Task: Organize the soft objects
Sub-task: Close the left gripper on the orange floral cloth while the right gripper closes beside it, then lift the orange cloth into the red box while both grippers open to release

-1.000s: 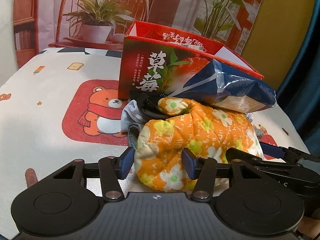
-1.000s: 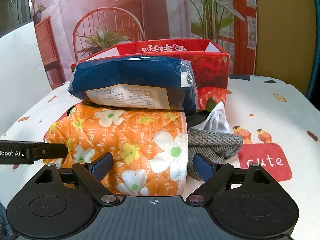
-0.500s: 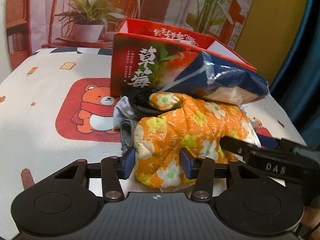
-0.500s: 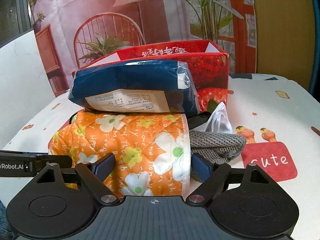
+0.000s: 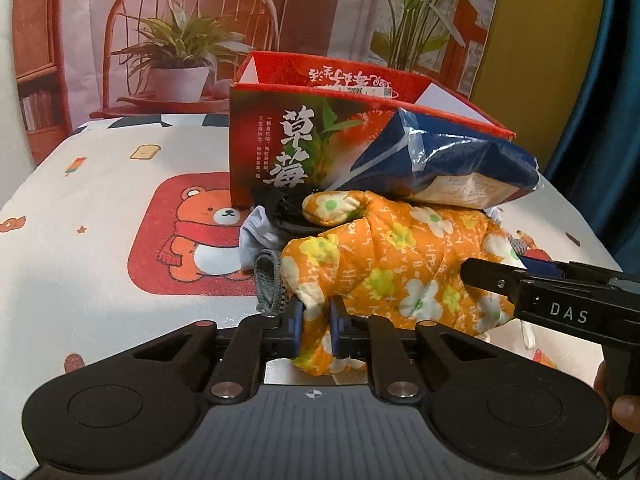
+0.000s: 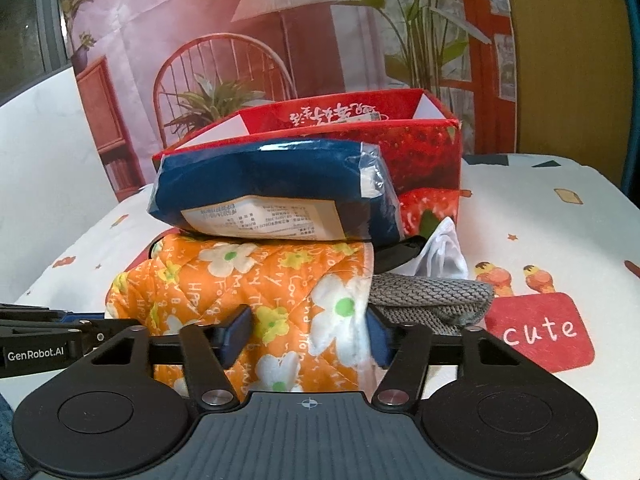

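Tablecloth [image 5: 100,208] bare left | both claws just closed, pinching orange quilt [image 5: 400,264] edges

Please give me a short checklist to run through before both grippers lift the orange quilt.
1. Left gripper pinching the orange quilt: ok, its jaws have just closed on a fold at the near corner.
2. Right gripper gripping the quilt: ok, its jaws have just been closing and the pads now press into the cloth.
3. Top of quilt free: not ok, the blue packet lies on it and could slide off.
4. Grey cloth clear of the grip: cannot tell, it touches the quilt beside the right pad.
5. Red box open to receive: ok, open top behind the pile.
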The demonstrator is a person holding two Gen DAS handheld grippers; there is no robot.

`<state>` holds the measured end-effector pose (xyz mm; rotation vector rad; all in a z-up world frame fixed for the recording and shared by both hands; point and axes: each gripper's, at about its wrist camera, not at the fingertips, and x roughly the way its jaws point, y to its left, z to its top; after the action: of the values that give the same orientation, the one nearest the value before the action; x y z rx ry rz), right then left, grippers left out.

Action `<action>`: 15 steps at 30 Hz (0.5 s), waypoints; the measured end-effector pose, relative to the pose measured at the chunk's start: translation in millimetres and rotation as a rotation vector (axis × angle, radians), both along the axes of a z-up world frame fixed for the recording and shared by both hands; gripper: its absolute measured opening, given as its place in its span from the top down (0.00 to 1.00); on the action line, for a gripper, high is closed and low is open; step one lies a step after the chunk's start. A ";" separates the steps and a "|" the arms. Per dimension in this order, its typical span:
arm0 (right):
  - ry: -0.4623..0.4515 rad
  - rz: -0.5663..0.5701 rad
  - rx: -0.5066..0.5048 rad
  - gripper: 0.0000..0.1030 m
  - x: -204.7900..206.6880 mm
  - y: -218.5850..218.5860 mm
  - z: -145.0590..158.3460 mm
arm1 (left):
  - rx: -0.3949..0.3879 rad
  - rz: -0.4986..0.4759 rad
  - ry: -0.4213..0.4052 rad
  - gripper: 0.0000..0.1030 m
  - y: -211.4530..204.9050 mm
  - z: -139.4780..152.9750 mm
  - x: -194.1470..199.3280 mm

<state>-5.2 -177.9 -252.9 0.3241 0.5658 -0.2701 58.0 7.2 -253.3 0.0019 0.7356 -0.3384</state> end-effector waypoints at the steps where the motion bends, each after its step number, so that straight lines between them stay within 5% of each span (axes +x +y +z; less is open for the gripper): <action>1: -0.002 0.000 0.003 0.58 -1.2 -0.1 1.3 | -0.001 0.002 -0.003 0.87 0.7 1.4 -0.9; 9: -0.024 0.002 -0.009 0.88 -10.9 4.4 16.4 | -0.012 0.016 -0.040 0.89 7.3 15.3 -12.6; 15: -0.061 0.032 -0.038 0.90 -17.3 21.0 38.2 | -0.016 0.033 -0.116 0.89 15.8 37.6 -32.4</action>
<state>-22.5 -156.8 -214.7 0.2851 0.5052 -0.2391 25.6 23.0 -215.7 -0.0054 0.6178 -0.3100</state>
